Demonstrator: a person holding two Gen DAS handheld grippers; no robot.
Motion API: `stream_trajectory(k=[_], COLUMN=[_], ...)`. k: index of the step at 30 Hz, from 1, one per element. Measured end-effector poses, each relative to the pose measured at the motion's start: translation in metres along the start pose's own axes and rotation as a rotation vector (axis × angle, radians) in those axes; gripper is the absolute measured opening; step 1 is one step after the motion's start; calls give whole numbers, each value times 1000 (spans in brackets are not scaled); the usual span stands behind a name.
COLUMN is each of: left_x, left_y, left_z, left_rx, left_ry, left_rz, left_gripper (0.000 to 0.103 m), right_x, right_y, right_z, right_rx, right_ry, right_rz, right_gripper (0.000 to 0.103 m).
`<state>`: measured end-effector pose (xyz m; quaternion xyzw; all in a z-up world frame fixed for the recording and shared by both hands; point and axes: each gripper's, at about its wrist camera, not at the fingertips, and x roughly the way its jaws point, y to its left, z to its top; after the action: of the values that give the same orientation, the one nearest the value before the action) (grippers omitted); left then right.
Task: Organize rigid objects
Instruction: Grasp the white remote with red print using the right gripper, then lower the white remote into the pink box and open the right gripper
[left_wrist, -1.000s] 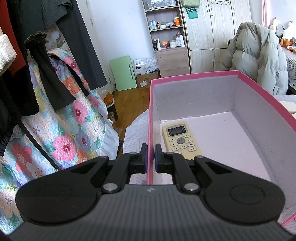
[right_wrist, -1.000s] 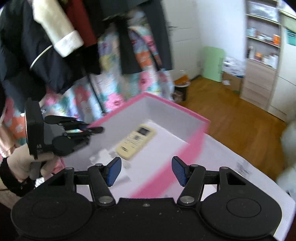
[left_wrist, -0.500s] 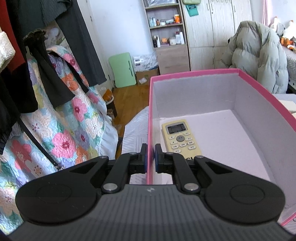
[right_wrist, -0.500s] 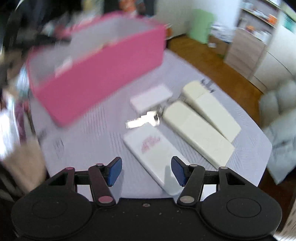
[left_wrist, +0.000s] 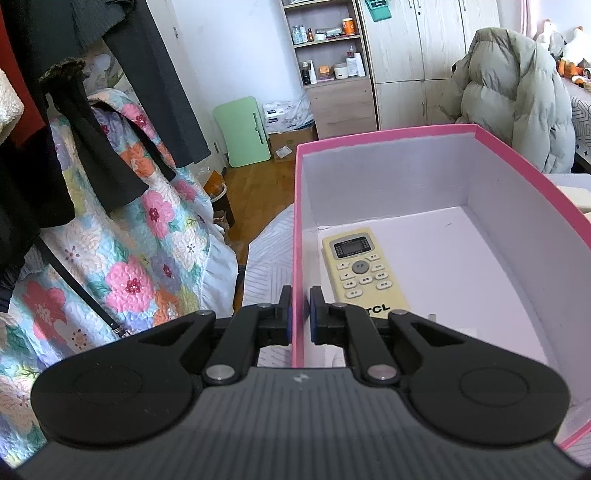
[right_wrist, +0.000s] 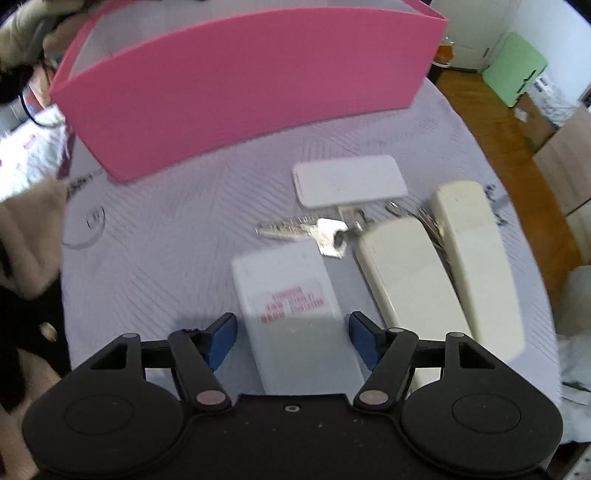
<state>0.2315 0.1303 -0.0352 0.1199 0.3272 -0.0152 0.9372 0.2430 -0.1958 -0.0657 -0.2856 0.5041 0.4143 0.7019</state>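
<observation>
My left gripper (left_wrist: 299, 314) is shut on the near-left wall of the pink box (left_wrist: 480, 129). A cream remote (left_wrist: 360, 273) lies inside the box. In the right wrist view my right gripper (right_wrist: 292, 332) points down over a flat white case with red print (right_wrist: 291, 295). Its jaws are opening, the case lies between them, and the pads stand apart from it. Beyond the case lie keys (right_wrist: 314, 229), a small white card-like block (right_wrist: 347, 181) and two long cream remotes (right_wrist: 406, 273) (right_wrist: 476, 251). The pink box (right_wrist: 240, 85) stands behind them.
A grey patterned cloth (right_wrist: 147, 229) covers the round table, whose edge drops to wooden floor (right_wrist: 491, 122) on the right. Hanging dark clothes (left_wrist: 122, 92) and a floral quilt (left_wrist: 129, 258) lie left of the box. A puffer jacket (left_wrist: 517, 92) sits behind it.
The right gripper swung from looking into the pink box to pointing down at the table items, sank over the white case, and its jaws widened. The left gripper kept its hold.
</observation>
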Motion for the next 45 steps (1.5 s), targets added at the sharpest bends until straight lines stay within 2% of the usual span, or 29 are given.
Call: stream_trajectory(k=[3, 6, 9, 13, 17, 20, 25, 30, 38, 45], left_x=[-1, -1, -3, -3, -4, -6, -7, -7, -8, -8], left_y=[2, 7, 5, 3, 4, 5, 6, 5, 6, 5], left_z=[-1, -1, -2, -2, -3, -5, -6, -6, -7, -7], left_rx=[-17, -53, -53, -32, -16, -20, -30, -35, -37, -35], left_ry=[-4, -8, -23, -25, -32, -53, -64, -65, -74, -73], left_rz=[-4, -8, -5, -1, -16, -28, -34, -32, -31, -29], left_gripper=[7, 8, 8, 8, 8, 8, 8, 8, 8, 8], right_x=[4, 2, 1, -18, -42, -56, -71, -89, -112, -136], right_y=[-6, -2, 10, 20, 36, 44, 60, 69, 82, 85], right_z=[3, 5, 6, 1, -6, -13, -21, -16, -1, 34], right_rx=[36, 51, 36, 164, 309, 410, 504, 507, 440, 369], right_ry=[-37, -35, -26, -151, -281, -386, -488, -543, -595, -697], right_rz=[28, 10, -81, -151, -256, -282, -319, -341, -359, -283], right_gripper=[74, 67, 64, 64, 63, 63, 62, 62, 62, 62])
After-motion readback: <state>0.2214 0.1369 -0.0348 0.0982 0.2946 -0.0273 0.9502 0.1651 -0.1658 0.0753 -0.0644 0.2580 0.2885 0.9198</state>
